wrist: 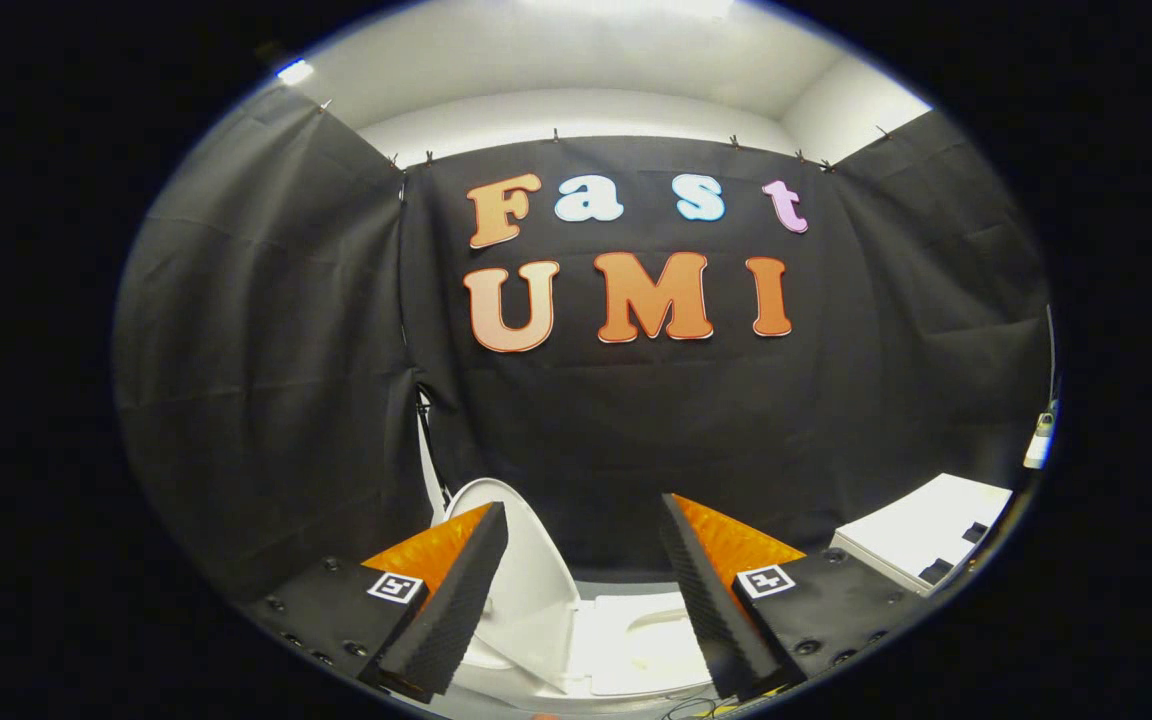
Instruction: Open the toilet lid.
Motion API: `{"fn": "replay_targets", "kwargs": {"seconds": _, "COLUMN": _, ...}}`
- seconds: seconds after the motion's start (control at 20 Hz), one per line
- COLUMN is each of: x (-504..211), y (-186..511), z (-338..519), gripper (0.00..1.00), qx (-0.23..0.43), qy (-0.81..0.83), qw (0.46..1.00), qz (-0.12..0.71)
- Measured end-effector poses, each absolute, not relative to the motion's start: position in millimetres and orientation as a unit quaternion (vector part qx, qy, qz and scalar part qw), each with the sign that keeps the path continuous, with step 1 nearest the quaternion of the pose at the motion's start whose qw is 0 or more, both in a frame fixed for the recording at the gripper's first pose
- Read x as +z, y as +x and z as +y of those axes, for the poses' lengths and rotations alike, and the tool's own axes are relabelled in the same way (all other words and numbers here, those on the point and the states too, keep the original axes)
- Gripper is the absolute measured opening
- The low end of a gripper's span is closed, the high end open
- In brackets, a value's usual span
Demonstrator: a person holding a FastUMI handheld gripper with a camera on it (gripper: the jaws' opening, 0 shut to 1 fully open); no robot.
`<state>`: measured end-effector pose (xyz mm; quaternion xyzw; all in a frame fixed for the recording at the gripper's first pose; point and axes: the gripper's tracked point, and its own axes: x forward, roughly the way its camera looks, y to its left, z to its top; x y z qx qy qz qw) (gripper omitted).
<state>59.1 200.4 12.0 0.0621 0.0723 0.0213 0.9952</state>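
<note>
A white toilet lid (521,570) stands raised, nearly upright, just beyond my left finger, leaning back toward the black cloth. The white seat and bowl (636,640) lie low between my two fingers. My gripper (586,515) is open, its fingers spread wide with nothing between them. The left finger (446,600) hides the lid's lower left part, though I cannot tell if it touches the lid.
A white box-like object (921,540) with dark cut-outs sits to the right, beyond the right finger. A white cable or pipe (426,460) runs down the cloth behind the lid. A small white device (1041,440) hangs at the far right.
</note>
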Motion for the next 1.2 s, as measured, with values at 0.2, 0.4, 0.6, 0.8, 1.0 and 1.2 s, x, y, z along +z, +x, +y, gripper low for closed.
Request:
{"fn": "replay_targets", "kwargs": {"seconds": 0.2, "x": 16.5, "y": 58.0, "z": 188.5, "gripper": 0.98, "qx": 0.012, "qy": 0.057, "qw": 0.996, "qz": 0.071}}
{"fn": "replay_targets", "kwargs": {"seconds": 0.4, "x": 13.2, "y": 60.4, "z": 181.5, "gripper": 0.98, "qx": 0.011, "qy": 0.051, "qw": 0.996, "qz": 0.073}}
{"fn": "replay_targets", "kwargs": {"seconds": 0.6, "x": 9.9, "y": 60.4, "z": 180.5, "gripper": 0.98, "qx": 0.012, "qy": 0.066, "qw": 0.995, "qz": 0.075}}
{"fn": "replay_targets", "kwargs": {"seconds": 0.8, "x": 8.5, "y": 59.9, "z": 177.7, "gripper": 0.98, "qx": 0.009, "qy": 0.069, "qw": 0.995, "qz": 0.075}}
{"fn": "replay_targets", "kwargs": {"seconds": 1.0, "x": 13.1, "y": 59.7, "z": 174.5, "gripper": 0.98, "qx": 0.006, "qy": 0.069, "qw": 0.995, "qz": 0.073}}
{"fn": "replay_targets", "kwargs": {"seconds": 1.2, "x": 15.8, "y": 59.3, "z": 173.3, "gripper": 0.98, "qx": 0.005, "qy": 0.080, "qw": 0.994, "qz": 0.071}}
